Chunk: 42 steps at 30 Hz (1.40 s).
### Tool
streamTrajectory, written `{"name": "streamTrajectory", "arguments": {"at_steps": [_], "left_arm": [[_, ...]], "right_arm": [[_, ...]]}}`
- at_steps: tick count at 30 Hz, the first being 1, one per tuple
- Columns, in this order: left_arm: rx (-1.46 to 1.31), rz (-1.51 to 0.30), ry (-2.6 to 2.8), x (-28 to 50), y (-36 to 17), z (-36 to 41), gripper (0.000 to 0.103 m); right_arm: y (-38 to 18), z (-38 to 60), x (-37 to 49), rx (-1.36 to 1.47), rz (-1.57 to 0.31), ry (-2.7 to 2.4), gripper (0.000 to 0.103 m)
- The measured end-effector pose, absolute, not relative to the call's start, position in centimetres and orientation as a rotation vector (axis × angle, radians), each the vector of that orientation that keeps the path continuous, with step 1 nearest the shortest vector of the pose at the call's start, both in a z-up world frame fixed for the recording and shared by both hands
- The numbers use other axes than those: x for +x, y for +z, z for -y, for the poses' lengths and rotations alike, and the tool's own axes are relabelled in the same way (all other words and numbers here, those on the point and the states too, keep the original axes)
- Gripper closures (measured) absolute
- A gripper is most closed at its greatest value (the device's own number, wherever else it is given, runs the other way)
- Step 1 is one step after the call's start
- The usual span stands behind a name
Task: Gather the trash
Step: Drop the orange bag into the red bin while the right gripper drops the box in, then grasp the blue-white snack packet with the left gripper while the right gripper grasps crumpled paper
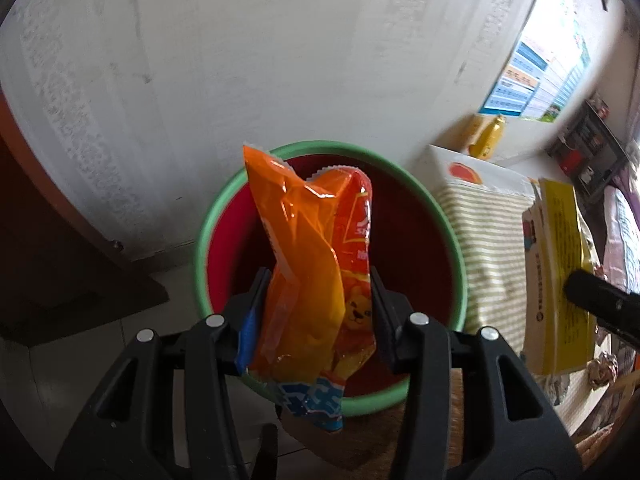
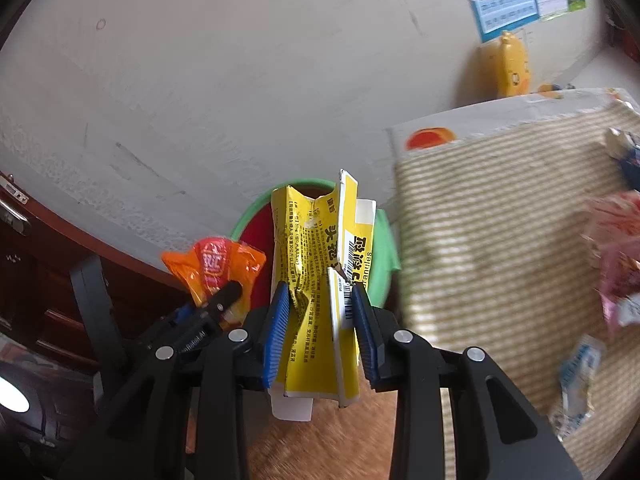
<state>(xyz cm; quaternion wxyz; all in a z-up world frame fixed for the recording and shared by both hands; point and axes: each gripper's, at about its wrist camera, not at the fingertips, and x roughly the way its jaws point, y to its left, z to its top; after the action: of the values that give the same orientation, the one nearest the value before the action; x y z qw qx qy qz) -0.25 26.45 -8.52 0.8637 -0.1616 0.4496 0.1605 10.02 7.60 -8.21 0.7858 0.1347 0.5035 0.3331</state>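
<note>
My left gripper (image 1: 316, 300) pinches an orange snack bag (image 1: 308, 248) over the green-rimmed red bin (image 1: 444, 216); at 3 o'clock, my right gripper (image 2: 320, 320) pinches a torn yellow carton (image 2: 316, 264).

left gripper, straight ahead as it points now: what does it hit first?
Probably the bin: the left gripper, shut on the orange wrapper, points into its red inside, nothing between. Depth is unclear.

Both tools are matte black plastic with triangular cut-outs and round silver screw heads. The left gripper (image 1: 316, 316) and right gripper (image 2: 320, 332) carry ribbed blue pads (image 2: 275, 340) inside the fingers.
</note>
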Motion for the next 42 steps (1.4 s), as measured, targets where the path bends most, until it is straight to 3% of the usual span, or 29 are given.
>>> {"name": "streamTrajectory", "arguments": {"at_steps": [7,10,19,27,34,42], "left_arm": [[-0.367,-0.936,0.357,-0.4,-9.0,-27.7,0.057],[-0.366,-0.925,0.370,-0.6,-9.0,-27.8,0.044],[-0.349,-0.926,0.340,-0.4,-8.5,-26.6,0.043],[-0.308,-0.932,0.258,0.2,-7.4,-23.0,0.042],[-0.255,-1.000,0.017,1.3,-7.1,-14.0,0.039],[-0.169,-1.144,-0.233,3.1,-9.5,-2.1,0.035]], "right_arm": [[-8.2,-10.9,10.2,0.246,-1.091,0.740,0.068],[-7.8,-11.1,10.2,0.260,-1.069,0.736,0.044],[-7.5,-7.5,9.3,0.273,-1.042,0.689,0.044],[-8.0,3.1,6.5,0.172,-1.002,0.490,0.040],[-10.9,16.2,3.1,0.139,-1.008,0.147,0.039],[-12.3,26.1,1.0,0.400,-0.955,-0.045,0.039]]}}
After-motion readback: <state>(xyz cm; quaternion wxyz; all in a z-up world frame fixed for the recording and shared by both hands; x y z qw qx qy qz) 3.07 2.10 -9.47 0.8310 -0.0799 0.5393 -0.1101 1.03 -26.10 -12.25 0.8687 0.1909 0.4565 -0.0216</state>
